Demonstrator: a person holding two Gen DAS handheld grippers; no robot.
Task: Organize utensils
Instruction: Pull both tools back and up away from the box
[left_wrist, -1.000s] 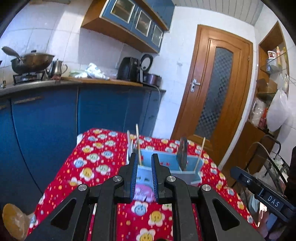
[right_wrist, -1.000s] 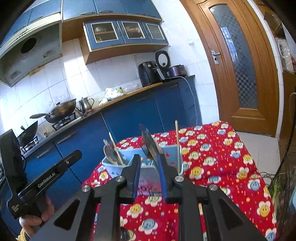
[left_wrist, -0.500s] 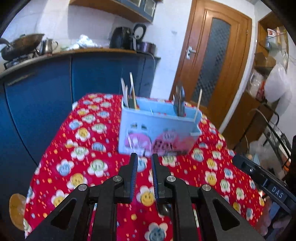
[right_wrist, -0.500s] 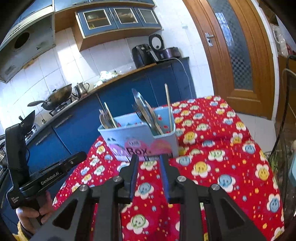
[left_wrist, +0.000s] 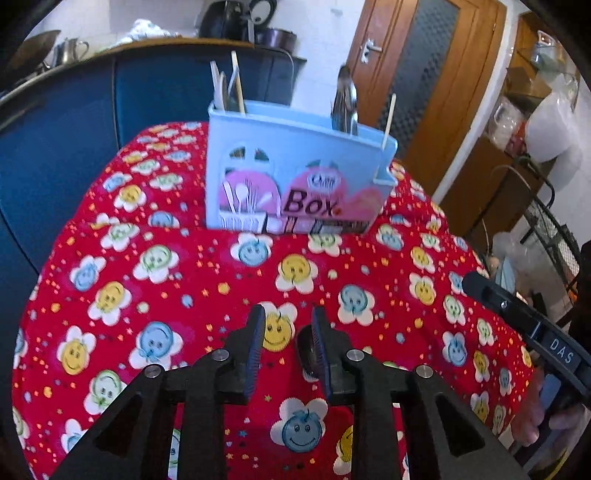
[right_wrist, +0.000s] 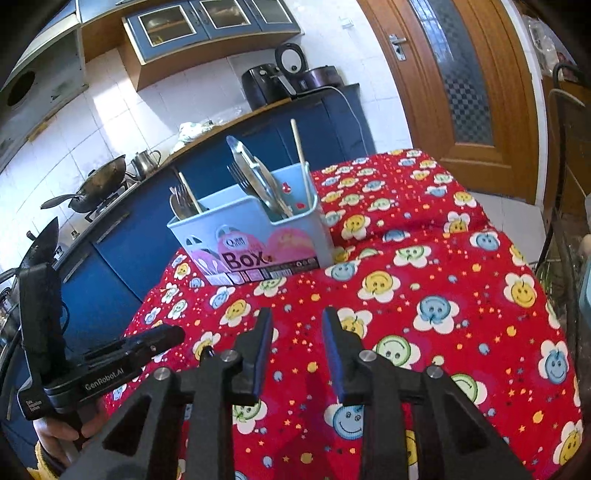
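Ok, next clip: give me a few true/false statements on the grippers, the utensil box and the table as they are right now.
1. The left gripper holds a spoon. False: its jaws are apart with nothing between them.
2. The blue utensil box stands upright on the red flowered tablecloth. True.
3. The box is empty. False: metal utensils and wooden chopsticks stick out of it.
4. The right gripper is open and clear of the box. True.
5. Loose utensils lie on the cloth before the box. False: none show there.
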